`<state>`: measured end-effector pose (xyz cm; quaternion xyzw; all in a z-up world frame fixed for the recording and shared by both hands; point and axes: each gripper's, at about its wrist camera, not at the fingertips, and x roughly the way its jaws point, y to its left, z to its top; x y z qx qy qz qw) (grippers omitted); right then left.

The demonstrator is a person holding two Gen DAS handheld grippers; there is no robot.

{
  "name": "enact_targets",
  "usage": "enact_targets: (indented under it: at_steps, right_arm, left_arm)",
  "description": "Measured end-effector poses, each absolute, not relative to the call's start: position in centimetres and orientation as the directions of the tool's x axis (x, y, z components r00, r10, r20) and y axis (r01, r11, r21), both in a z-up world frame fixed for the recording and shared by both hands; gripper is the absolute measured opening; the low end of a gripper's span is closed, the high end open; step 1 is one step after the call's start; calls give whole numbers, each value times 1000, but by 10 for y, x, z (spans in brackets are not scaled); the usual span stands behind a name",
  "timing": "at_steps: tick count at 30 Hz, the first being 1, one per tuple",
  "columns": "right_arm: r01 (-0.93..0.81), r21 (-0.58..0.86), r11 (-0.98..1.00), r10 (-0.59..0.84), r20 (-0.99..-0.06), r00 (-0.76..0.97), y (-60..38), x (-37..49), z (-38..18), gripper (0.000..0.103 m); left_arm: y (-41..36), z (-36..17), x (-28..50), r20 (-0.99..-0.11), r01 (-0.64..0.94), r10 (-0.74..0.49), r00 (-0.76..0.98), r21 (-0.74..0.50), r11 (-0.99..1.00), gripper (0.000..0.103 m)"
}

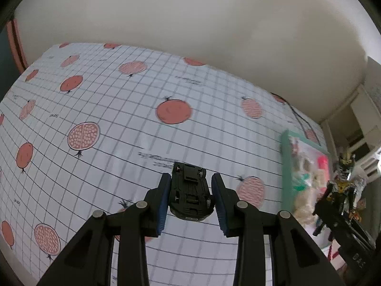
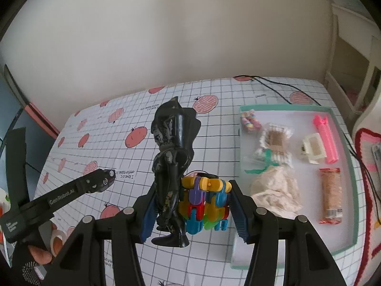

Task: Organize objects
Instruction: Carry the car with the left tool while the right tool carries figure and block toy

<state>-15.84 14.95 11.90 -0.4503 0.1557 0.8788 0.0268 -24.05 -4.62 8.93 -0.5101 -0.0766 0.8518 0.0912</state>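
Observation:
In the left wrist view my left gripper is shut on a black toy car, turned underside up and held above the pomegranate-print tablecloth. The right wrist view shows that gripper coming in from the left. My right gripper is shut on two things pressed side by side: an upright black caped figure against the left pad and a colourful block toy against the right pad. The figure also appears at the right edge of the left wrist view.
A teal-rimmed white tray on the right holds a pink comb, a white clip, a wafer pack, candy and plastic bags. A black cable runs along the back. A hand and a tape roll sit at lower left.

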Motion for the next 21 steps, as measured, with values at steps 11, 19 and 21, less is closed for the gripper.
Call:
enact_targets:
  at_steps: [11,19,21]
  right_arm:
    - [-222,241,-945,-58,-789,-611,185,-130,126,57]
    - [-277,224,-934,-12,-797,-604,224,-120,117,57]
    - [-287,204,-936,9,-801,-599,230,-118,113,57]
  left_arm:
    - [15,125,-211,-814,-168,279,-509,-225,-960,36]
    - [69,131,-202,-795,-233,332,-508,-245,-941,36]
    - [83,131,-200,-793,-251,345,-502,-248,-936,36]
